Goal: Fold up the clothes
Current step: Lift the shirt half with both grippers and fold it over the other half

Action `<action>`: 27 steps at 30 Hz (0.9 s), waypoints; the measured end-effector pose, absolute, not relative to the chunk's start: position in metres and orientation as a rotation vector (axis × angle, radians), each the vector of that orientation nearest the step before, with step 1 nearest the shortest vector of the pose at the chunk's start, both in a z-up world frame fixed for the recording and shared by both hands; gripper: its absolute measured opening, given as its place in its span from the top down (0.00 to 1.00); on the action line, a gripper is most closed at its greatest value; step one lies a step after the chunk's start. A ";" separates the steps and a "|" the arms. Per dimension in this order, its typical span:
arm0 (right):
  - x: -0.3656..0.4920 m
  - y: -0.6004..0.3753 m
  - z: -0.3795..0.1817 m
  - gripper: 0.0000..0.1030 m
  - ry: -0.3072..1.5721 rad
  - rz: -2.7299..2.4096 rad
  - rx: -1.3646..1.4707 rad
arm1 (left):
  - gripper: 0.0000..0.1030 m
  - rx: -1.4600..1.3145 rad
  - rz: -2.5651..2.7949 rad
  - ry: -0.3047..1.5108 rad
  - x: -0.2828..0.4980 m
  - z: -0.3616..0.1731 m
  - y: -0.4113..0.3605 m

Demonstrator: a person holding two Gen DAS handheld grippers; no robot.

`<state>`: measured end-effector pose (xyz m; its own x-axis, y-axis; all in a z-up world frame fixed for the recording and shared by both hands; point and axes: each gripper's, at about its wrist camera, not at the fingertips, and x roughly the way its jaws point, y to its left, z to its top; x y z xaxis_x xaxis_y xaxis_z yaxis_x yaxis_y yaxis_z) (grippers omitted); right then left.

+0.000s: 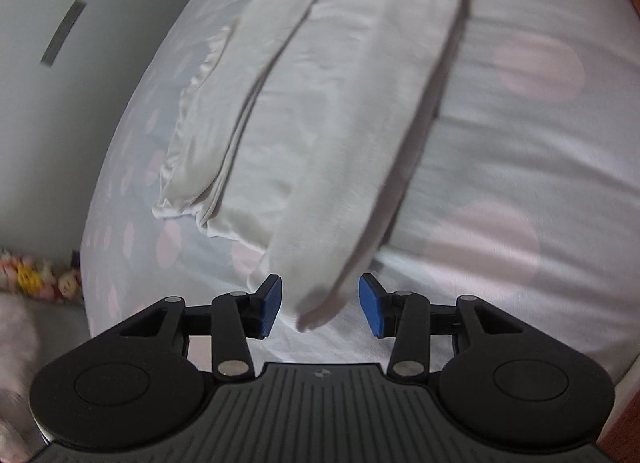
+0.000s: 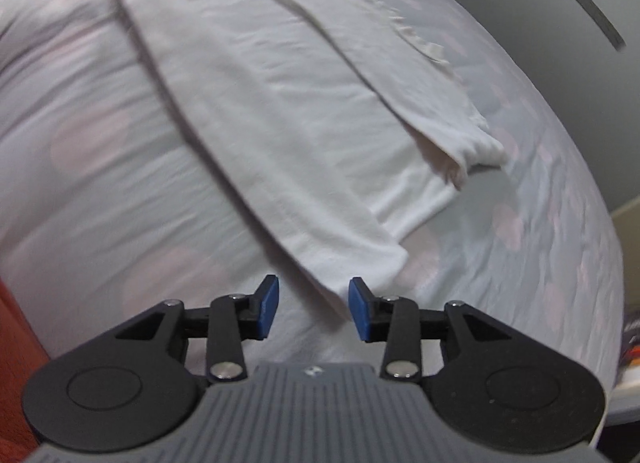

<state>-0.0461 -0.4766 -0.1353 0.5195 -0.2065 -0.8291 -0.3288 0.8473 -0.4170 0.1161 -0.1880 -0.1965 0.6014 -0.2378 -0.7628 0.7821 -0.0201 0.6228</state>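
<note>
Nowhere legible writing on the white garment (image 1: 320,111)

Both wrist views are lit softly and evenly, rather dim, with a cool grey-blue cast and no glare. Motion blur smears the white garment (image 1: 320,123) and the spotted bedsheet (image 1: 540,143), worst towards 12 o'clock and along the cloth's edges. A dark shadow runs under the garment's raised fold in the left view, from 1 o'clock towards centre. Fisheye distortion bows the bed into a dome, bending everything at the rims. The black gripper bodies at 6 o'clock stay sharp.
</note>
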 end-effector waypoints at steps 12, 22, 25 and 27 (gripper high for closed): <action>-0.064 -0.460 -0.177 0.54 0.931 0.099 -1.086 | 0.60 1.593 -0.789 0.357 0.117 -0.237 -0.179; -0.063 -0.458 -0.197 0.67 0.884 0.077 -1.251 | 0.85 1.593 -0.785 0.306 0.118 -0.244 -0.177; -0.064 -0.460 -0.189 0.80 0.866 0.055 -1.205 | 0.88 1.553 -0.780 0.311 0.117 -0.236 -0.177; -0.066 -0.460 -0.181 0.81 0.846 0.037 -1.170 | 0.89 1.513 -0.780 0.318 0.117 -0.224 -0.175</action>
<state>-0.0663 -0.4601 -0.1805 0.6995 -0.3895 -0.5991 -0.4401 0.4257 -0.7906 0.1174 -0.1749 -0.2238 0.7253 -0.2590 -0.6379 0.6309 -0.1209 0.7664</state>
